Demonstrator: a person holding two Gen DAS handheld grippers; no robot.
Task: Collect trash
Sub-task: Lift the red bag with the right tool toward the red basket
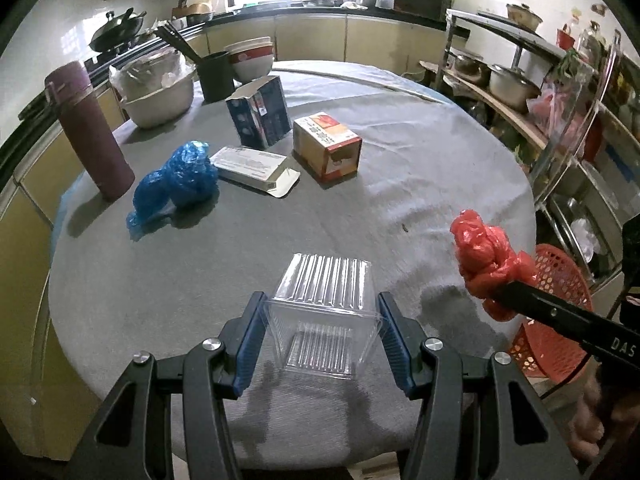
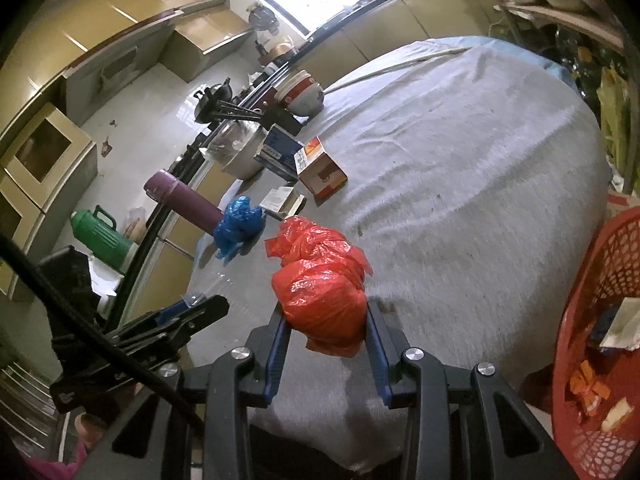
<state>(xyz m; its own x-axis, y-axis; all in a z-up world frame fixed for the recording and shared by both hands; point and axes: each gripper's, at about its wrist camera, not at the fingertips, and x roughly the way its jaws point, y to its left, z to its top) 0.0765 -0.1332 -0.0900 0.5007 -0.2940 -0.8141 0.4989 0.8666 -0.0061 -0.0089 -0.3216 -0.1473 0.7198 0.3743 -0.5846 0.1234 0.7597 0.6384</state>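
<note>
Left gripper (image 1: 320, 336) pinches a clear plastic tray (image 1: 322, 316) between its blue pads, both sides of the tray touching them, while your right gripper (image 2: 326, 334) is clamped narrowly on a crumpled red plastic bag (image 2: 320, 292); in the left wrist view that bag hangs at 3 o'clock, right at the table's edge. You appear to be mid-carry, with both pieces lifted and the drop-off not yet made. The red mesh basket (image 2: 592, 312) stands beside the table at 3 o'clock in the right wrist view, already holding paper and wrappers, and it reads as the likely bin. The next move probably calls for swinging the red bag over the basket's rim before the pads let go, then bringing the tray across; the tray is light and springy, so a loose squeeze could let it pop free.

More trash waits on the grey tablecloth (image 1: 420, 168): a crumpled blue bag (image 1: 176, 180) at 10 o'clock, a flat white carton (image 1: 252, 166) just beside it, an orange box (image 1: 326, 146) at 12 o'clock, and a dark blue box (image 1: 260, 114) behind. A maroon flask (image 1: 90, 128) stands upright near the left edge. Bowls and a chopstick holder sit at the far side. Kitchen counters, a bright window and a metal shelf rack of pots ring the round table.
</note>
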